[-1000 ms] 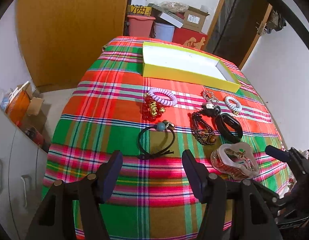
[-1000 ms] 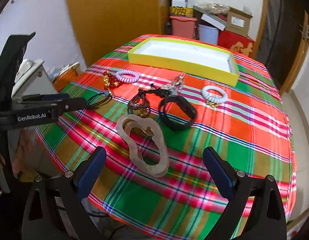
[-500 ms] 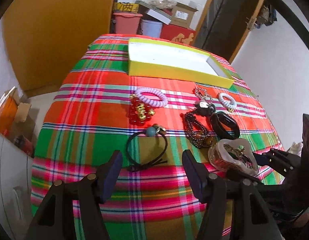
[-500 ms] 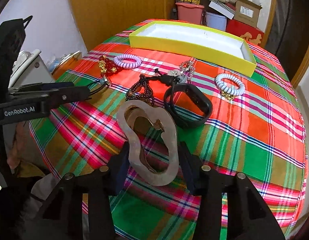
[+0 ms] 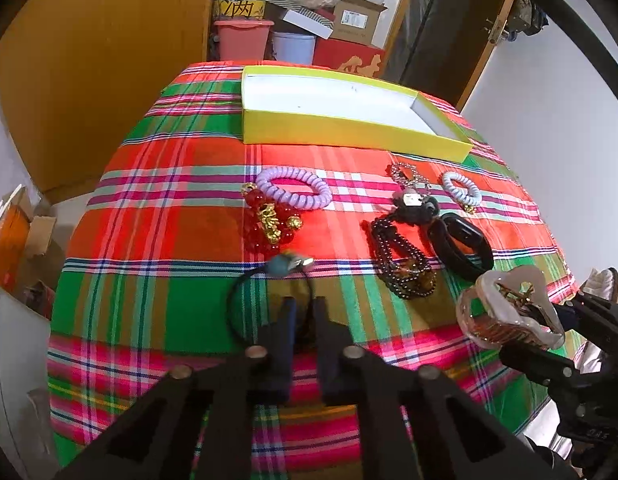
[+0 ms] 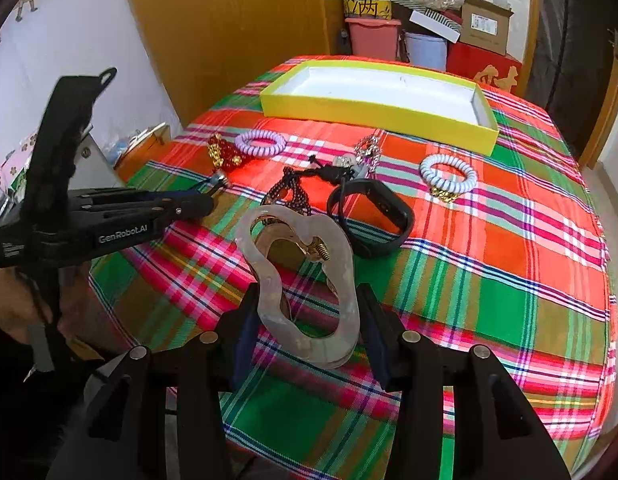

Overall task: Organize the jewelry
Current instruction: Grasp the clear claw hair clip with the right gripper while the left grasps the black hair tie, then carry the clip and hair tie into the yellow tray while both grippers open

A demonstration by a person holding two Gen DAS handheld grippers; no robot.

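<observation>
Nearest you, your right gripper [image 6: 307, 330] has its two fingers pressed against the flanks of the pale shell-coloured hair claw [image 6: 299, 280]; the left wrist view shows the claw [image 5: 509, 312] lifted off the plaid tablecloth [image 6: 489, 280] at the near right edge of the table. Your left gripper [image 5: 303, 316] has its jaws drawn almost together over the near arc of the black hair tie [image 5: 245, 300], whose teal bead sits on the far side of the loop; whether the cord is actually pinched you cannot tell, since the fingers hide it.

Just beyond the claw lies the black wristband [image 6: 371, 216], and left of it the dark beaded bracelet [image 6: 289, 194], both close together. Farther on, the red and gold bead bracelet [image 5: 271, 220] touches the lilac coil hair tie [image 5: 293, 192]. The white coil hair tie [image 6: 449, 174] sits apart to the right, with open cloth around it and a broad bare stretch of cloth running to the right edge. A silver chain [image 6: 367, 150] lies between the two coils.

Beyond all of these, the yellow box [image 6: 373, 114] stands open-topped with white inside, its long near wall facing you, a strip of bare cloth before it. Behind the table's far edge are stacked cartons and tubs [image 6: 429, 28].
</observation>
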